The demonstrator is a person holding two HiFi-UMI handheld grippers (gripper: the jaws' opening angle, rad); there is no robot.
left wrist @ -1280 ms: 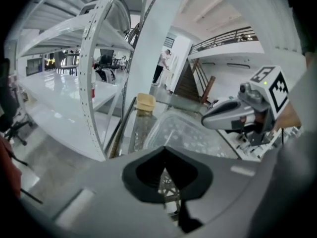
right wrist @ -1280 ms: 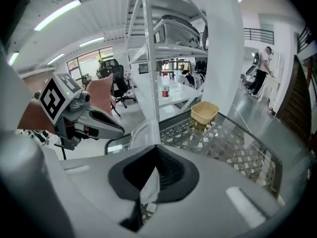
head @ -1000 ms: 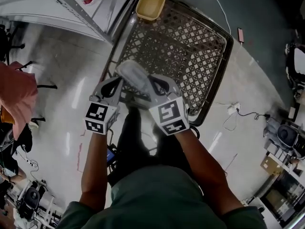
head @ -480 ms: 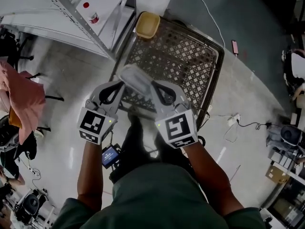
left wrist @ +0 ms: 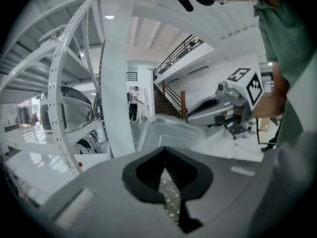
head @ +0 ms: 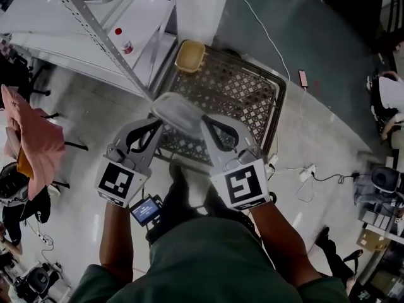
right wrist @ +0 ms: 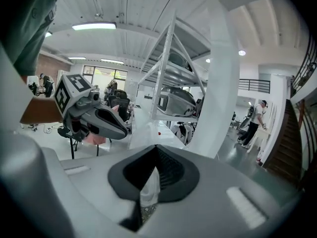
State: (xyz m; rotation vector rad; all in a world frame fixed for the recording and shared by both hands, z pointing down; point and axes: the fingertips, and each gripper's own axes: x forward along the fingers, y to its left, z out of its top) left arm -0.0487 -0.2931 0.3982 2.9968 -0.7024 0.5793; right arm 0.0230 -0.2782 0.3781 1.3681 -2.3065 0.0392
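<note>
Clear plastic is the stuff in hand. In the head view a see-through container (head: 178, 110) hangs in the air between the two grippers, the left gripper (head: 156, 114) at its left edge and the right gripper (head: 204, 121) at its right edge. It is above the near-left corner of a wire basket (head: 281, 103) on the floor and touches neither the basket nor the shelf rack (head: 95, 25) to the far left. A yellow tub (head: 190, 55) sits at the basket's far-left corner, and a red-capped bottle (head: 124, 42) stands on the rack's low shelf. By my reading the pick-up is done and the setting down is not, since the container rests on nothing.

In the left gripper view the jaws of the left gripper (left wrist: 167, 185) are pinched nearly together, and the container's (left wrist: 168, 132) near edge runs down into them. The right gripper (left wrist: 218, 109) shows on its far right side.

In the right gripper view the jaws of the right gripper (right wrist: 148, 190) are closed on a thin pale strip, most likely the container's rim, though the view is poor. The left gripper (right wrist: 96, 117) shows to the left.
</note>
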